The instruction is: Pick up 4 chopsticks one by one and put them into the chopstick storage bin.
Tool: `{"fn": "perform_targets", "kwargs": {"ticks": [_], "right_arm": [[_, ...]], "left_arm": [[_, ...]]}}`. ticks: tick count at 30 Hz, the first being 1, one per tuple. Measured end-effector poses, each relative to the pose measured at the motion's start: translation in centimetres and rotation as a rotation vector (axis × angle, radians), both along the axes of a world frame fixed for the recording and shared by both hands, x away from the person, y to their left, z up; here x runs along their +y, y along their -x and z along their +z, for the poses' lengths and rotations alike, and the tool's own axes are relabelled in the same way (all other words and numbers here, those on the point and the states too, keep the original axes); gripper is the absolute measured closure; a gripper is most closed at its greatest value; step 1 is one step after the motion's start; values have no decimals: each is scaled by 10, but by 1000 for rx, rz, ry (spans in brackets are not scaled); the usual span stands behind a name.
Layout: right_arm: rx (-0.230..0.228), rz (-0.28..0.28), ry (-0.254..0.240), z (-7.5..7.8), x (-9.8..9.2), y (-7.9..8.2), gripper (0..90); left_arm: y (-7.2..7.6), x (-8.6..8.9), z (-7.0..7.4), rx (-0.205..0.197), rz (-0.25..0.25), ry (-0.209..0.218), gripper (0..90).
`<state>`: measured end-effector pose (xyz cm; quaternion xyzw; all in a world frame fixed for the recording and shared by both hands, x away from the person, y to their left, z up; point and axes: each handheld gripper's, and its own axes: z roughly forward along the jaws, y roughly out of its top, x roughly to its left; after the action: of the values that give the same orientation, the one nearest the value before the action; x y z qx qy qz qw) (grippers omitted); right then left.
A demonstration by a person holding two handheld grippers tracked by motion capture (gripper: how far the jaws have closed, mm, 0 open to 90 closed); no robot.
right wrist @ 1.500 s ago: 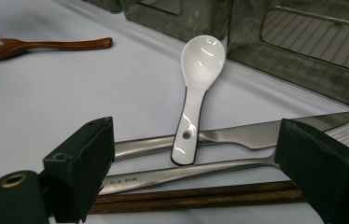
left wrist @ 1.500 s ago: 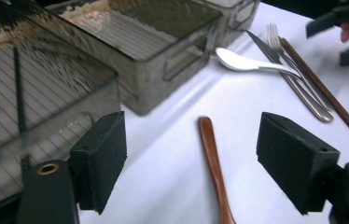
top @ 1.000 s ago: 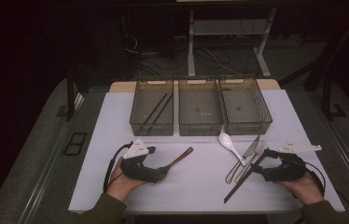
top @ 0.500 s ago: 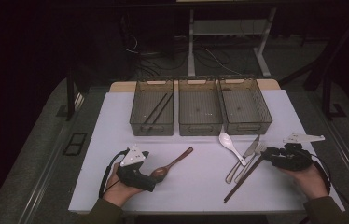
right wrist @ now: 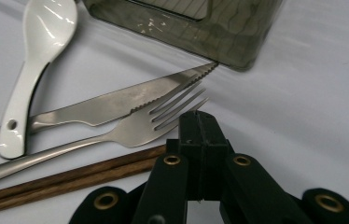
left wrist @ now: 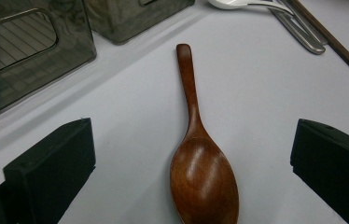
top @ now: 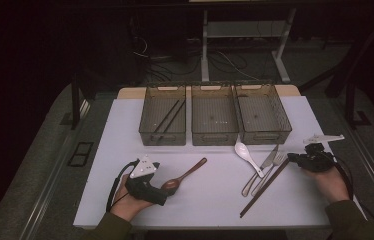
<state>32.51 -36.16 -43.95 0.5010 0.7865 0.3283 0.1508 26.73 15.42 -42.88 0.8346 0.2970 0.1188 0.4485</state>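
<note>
Glossy wooden spoon (left wrist: 199, 154) between wide-open left gripper (left wrist: 193, 158) jaws.
Right gripper (right wrist: 199, 122), just closing, pinches nothing beside brown chopsticks (right wrist: 70, 179) (ends hidden).

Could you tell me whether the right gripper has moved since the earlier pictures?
Yes. The right gripper has shifted away from the person, toward the right-hand bin, its jaws closing meanwhile; the chopsticks lie where they did.

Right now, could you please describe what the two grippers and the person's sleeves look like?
Both grippers are black. The left gripper carries a grey three-cornered plate and trails a black cable; its jaws are blocky black pads. The right gripper has a pale plate, a black cable and brass-coloured rivets on its arms. The sleeves are olive-green.
</note>
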Motion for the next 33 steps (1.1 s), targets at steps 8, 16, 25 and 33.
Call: {"fn": "perform_targets", "kwargs": {"ticks": [8,16,25,33], "right_arm": [[0,16,-3,-3,2,-5,895],[10,31,10,-3,4,-4,895],[20,38,27,-5,4,-2,895],[23,38,29,-4,2,-1,895]], "left_arm": [[0,0,0,3,-1,-5,0],[0,0,0,0,-1,-5,0],[1,0,1,1,-2,-7,0],[1,0,1,2,-6,-8,0]]}}
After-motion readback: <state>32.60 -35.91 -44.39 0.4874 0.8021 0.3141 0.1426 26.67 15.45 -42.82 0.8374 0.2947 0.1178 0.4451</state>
